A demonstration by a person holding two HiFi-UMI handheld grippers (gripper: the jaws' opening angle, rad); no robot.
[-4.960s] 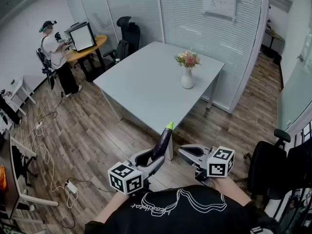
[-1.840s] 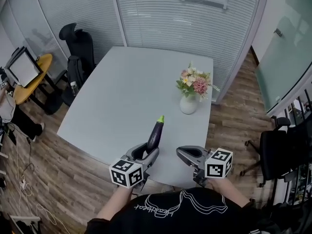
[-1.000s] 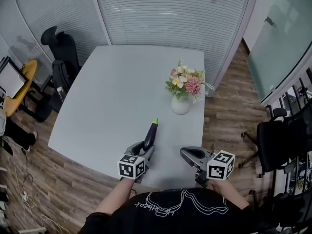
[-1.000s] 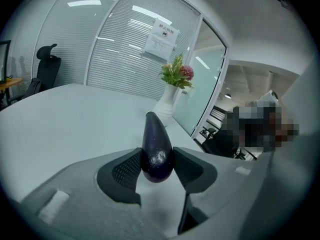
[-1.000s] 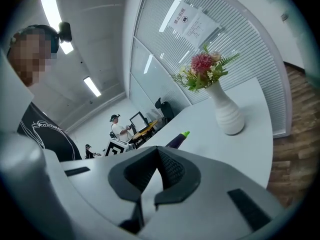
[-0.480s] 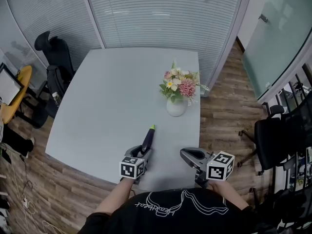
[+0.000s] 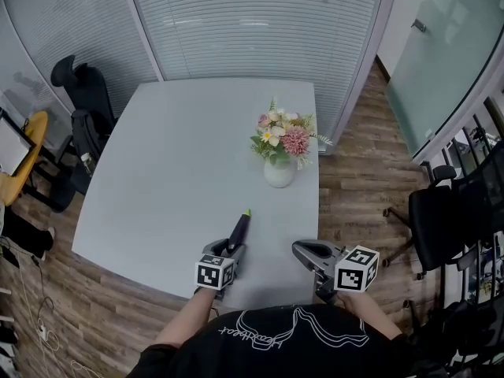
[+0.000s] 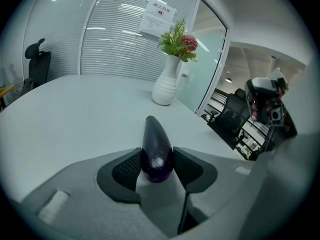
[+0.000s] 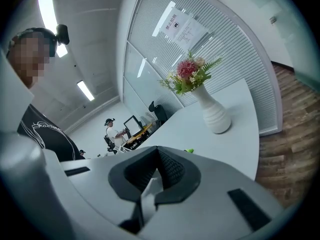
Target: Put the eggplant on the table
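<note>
A dark purple eggplant [image 7: 239, 229] with a green stem end is clamped between the jaws of my left gripper [image 7: 234, 246], shut on its thick end. It points away from me, low over the near edge of the grey table [image 7: 173, 156]. In the left gripper view the eggplant [image 8: 156, 146] sits tight between both pads of that gripper [image 8: 157, 160]; whether its far tip touches the tabletop I cannot tell. My right gripper [image 7: 302, 250] hovers to the right at the table's near edge, and in its own view this gripper [image 9: 157, 171] is shut with nothing in it.
A white vase of flowers [image 7: 279, 170] stands on the table's right side, beyond the eggplant. Black office chairs stand at the left [image 7: 79, 85] and the right [image 7: 449, 227]. Blinds and glass walls close the far side. A person [image 9: 111, 130] stands far off.
The left gripper has sunk towards the tabletop with the eggplant still in it. The right gripper has stayed where it was.
</note>
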